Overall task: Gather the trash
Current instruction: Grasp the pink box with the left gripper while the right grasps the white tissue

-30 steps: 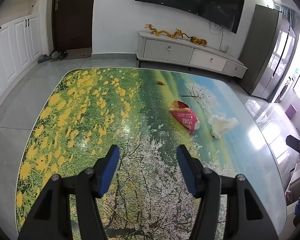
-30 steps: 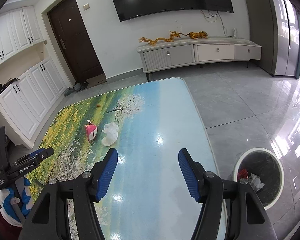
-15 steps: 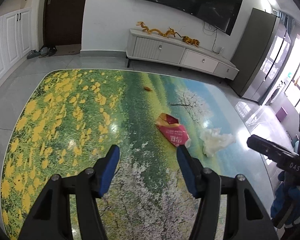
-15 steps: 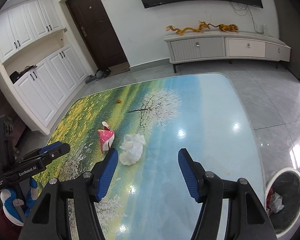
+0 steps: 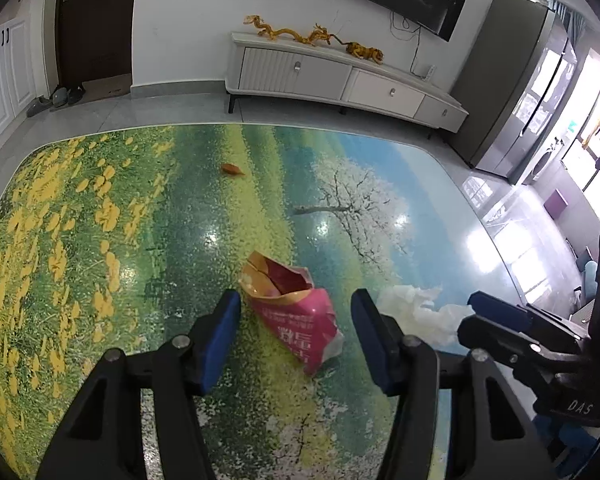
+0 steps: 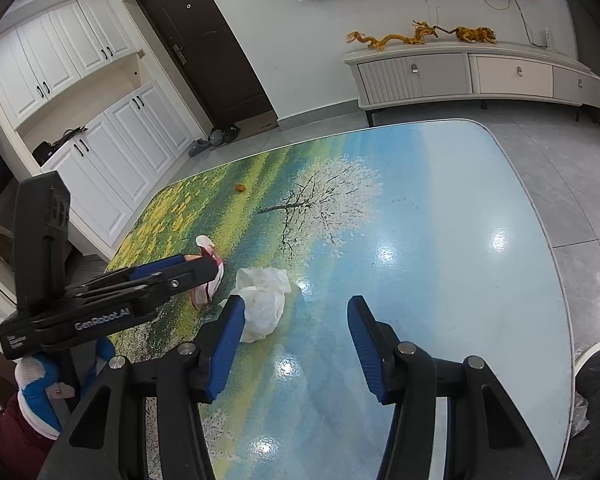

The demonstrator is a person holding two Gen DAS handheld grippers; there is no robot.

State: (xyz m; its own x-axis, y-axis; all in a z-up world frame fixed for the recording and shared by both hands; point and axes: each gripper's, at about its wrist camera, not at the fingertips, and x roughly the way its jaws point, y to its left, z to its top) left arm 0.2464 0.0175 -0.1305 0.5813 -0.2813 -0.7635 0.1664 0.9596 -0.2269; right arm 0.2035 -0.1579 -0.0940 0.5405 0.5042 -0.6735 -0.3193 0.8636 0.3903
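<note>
A torn pink snack bag (image 5: 296,312) lies on the landscape-printed table (image 5: 140,240), between the open jaws of my left gripper (image 5: 296,320). A crumpled white tissue (image 5: 416,312) lies just right of it. In the right wrist view the tissue (image 6: 262,300) sits by the left fingertip of my open, empty right gripper (image 6: 296,320), and the left gripper (image 6: 188,276) partly hides the bag (image 6: 208,276). A small orange scrap (image 5: 232,169) lies farther back; it also shows in the right wrist view (image 6: 240,188). The right gripper (image 5: 496,316) shows at the left view's right edge.
A black trash bin (image 6: 596,380) stands on the floor off the table's right edge. A white TV cabinet (image 5: 340,76) stands by the far wall, white cupboards (image 6: 112,136) and a dark door (image 6: 208,48) to the left.
Both grippers have moved forward and down toward the trash. The bag now lies between the left jaws, and the tissue sits by the right gripper's left finger. Both stay open.
</note>
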